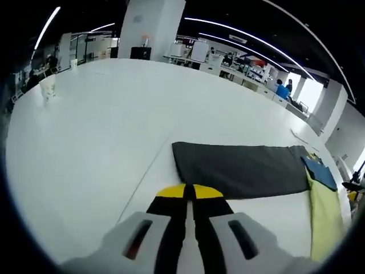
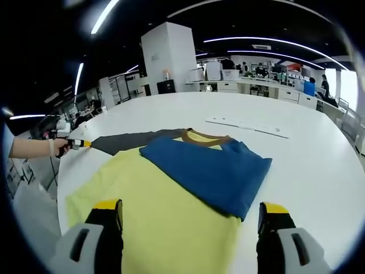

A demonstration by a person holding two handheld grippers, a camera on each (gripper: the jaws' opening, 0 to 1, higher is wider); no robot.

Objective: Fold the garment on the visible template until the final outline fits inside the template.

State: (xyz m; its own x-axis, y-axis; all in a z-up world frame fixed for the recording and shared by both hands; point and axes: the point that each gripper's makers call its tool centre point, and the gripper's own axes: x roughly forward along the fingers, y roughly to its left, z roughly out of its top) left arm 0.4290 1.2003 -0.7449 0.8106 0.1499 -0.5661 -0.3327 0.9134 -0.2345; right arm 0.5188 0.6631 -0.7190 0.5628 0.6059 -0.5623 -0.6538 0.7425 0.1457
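A yellow T-shirt (image 2: 165,217) with a brown collar (image 2: 205,136) lies flat on the white table, one blue sleeve (image 2: 211,171) folded across its chest. A dark grey template sheet (image 2: 128,140) sticks out from under it at the far left. My right gripper (image 2: 191,208) hovers over the shirt's lower part, jaws wide open and empty. A hand holds my left gripper (image 2: 74,144) at the grey sheet's far corner. In the left gripper view the left gripper (image 1: 189,191) is shut at the near edge of the grey sheet (image 1: 239,168), with the shirt (image 1: 325,217) and its sleeve (image 1: 319,171) at the right.
The white table (image 1: 114,131) is large and round-edged. A thin white strip (image 2: 251,127) lies beyond the shirt. A small white object (image 1: 48,88) stands near the far left edge. Desks, a white pillar and people are in the background.
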